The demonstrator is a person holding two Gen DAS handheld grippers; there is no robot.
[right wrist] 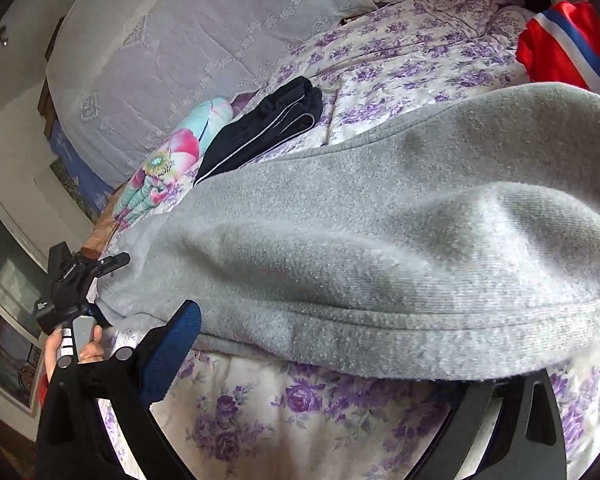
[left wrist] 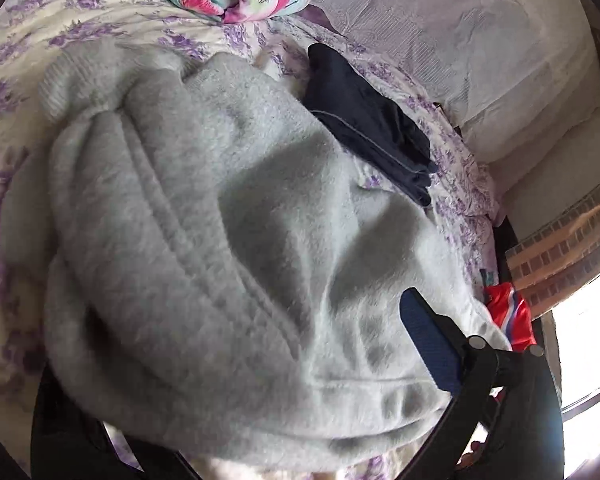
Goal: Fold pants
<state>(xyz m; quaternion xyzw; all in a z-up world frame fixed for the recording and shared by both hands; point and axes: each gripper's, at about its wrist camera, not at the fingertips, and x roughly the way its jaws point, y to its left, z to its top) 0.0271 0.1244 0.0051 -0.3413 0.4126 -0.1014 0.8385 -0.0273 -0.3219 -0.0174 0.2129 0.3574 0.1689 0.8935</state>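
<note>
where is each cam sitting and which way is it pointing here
Left wrist: sits on the left gripper, looks across the grey pants toward the navy pants; one blue pad shows.
Right wrist: sits on the right gripper, looks over the pants toward the floral blanket; the person's hand shows.
Shared: grey pants, navy pants, red garment, floral bedsheet.

No readable text in either view. Small white lettering on the other gripper, left of the fingers in the right wrist view, too small and blurred to make out.
</note>
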